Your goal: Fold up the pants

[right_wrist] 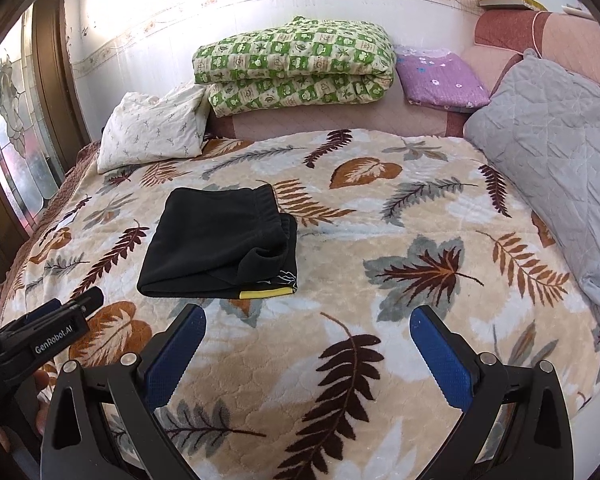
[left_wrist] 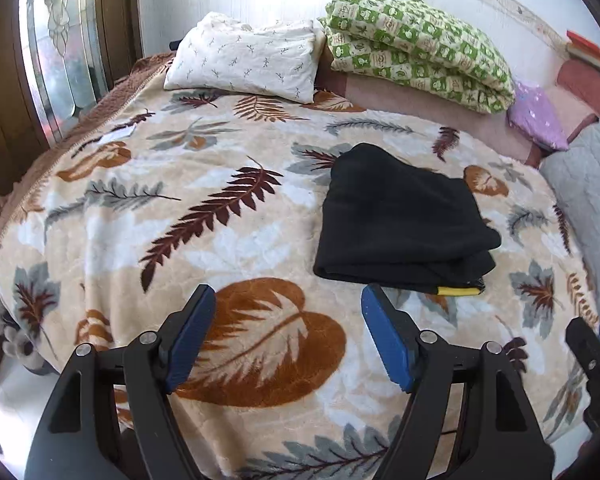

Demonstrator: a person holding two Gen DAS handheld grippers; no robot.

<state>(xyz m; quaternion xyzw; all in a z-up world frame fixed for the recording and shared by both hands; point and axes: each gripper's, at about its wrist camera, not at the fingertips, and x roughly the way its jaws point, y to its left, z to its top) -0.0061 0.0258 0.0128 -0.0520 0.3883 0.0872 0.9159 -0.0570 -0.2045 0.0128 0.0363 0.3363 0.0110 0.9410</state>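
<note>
Black pants (left_wrist: 404,220) lie folded into a compact stack on the leaf-patterned blanket (left_wrist: 220,216), with a yellow strip at the near right corner. They also show in the right wrist view (right_wrist: 220,240), waistband at the far side. My left gripper (left_wrist: 288,300) is open and empty, held just short of the pants' near edge. My right gripper (right_wrist: 308,320) is open and empty, near and to the right of the pants. The right gripper's fingers (left_wrist: 592,344) show at the left wrist view's right edge. The left gripper's body (right_wrist: 56,332) shows at the right wrist view's left edge.
At the bed's far side lie a white pillow (right_wrist: 152,132), a folded green checked quilt (right_wrist: 296,64) and a purple cushion (right_wrist: 440,76). A grey quilted pillow (right_wrist: 552,160) lies at the right. A glass-panelled door (left_wrist: 60,52) stands left. The blanket (right_wrist: 380,240) covers the bed.
</note>
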